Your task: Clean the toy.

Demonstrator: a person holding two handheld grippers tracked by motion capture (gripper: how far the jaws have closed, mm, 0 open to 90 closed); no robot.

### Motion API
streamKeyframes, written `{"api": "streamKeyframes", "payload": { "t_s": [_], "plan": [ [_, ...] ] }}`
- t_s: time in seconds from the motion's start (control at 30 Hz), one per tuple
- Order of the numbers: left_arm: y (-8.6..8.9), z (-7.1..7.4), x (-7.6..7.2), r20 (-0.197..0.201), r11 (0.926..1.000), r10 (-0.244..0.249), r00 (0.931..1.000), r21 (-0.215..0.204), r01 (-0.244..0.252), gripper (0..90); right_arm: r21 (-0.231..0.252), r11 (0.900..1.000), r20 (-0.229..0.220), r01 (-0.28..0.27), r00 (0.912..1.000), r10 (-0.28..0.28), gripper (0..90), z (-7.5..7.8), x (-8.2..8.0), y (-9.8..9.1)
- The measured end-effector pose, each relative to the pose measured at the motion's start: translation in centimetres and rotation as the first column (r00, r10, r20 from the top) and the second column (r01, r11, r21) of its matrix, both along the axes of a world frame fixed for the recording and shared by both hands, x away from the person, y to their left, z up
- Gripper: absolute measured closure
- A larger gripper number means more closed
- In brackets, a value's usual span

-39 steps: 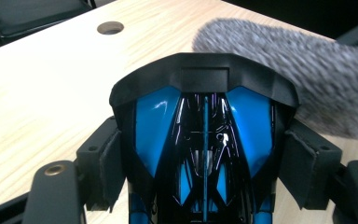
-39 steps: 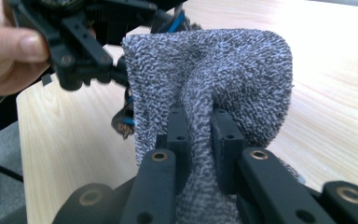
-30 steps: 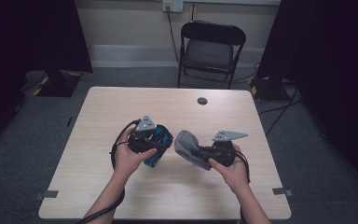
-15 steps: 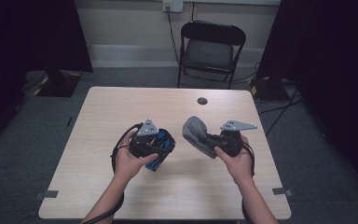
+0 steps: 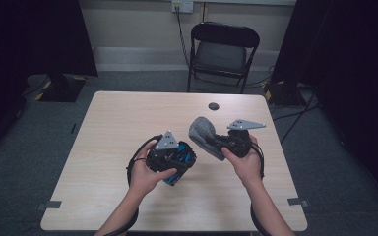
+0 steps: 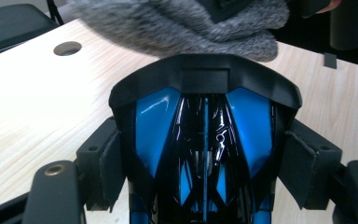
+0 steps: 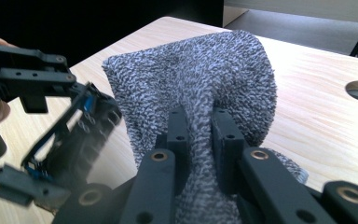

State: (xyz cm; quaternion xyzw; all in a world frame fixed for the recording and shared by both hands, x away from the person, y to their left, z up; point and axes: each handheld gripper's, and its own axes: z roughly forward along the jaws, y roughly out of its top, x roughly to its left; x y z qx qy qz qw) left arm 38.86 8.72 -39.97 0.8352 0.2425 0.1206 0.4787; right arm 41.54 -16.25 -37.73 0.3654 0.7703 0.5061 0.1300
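Two hand-held grippers, each clamped on its own thing above the pale wooden table (image 5: pixel 108 147).

No brand, label or writing can be read on anything. The left gripper (image 6: pixel 205 154) has its jaws spread wide around a glossy blue-and-black plastic object with a curved black top edge (image 6: pixel 205 121); the padded fingers (image 6: pixel 307 168) press on its two sides, so it sits squarely between them. The right gripper (image 7: pixel 200 140) has its jaws nearly together, pinching a fold of a grey fuzzy terry cloth (image 7: pixel 200 74), which fans out ahead of the fingertips and hangs below them, clear of the tabletop. From above, the cloth (image 5: pixel 204 135) lies just beyond the left gripper's tips (image 5: pixel 177 157), close to the blue object (image 5: pixel 183 160). A round hole in the table (image 5: pixel 213 106) lies farther ahead.
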Motion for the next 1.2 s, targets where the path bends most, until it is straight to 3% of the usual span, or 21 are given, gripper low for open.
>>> {"api": "streamKeyframes", "payload": {
  "t_s": [0.33, 1.2],
  "plan": [
    [-0.6, -0.5, 0.1, -0.011, 0.9999, -0.013, 0.9999, 0.003, 0.013, 25.5, -0.028, 0.9981, -0.022, -0.055, 0.9983, 0.054, 80.1, -0.7, 0.0, 1.9],
    [1.2, -0.5, 1.2, -0.023, 0.9985, 0.046, 0.9987, 0.031, -0.046, 25.4, 0.003, 0.9920, -0.035, -0.127, 0.9913, 0.127, 80.0, -1.2, -1.3, 1.1]
  ]
}}
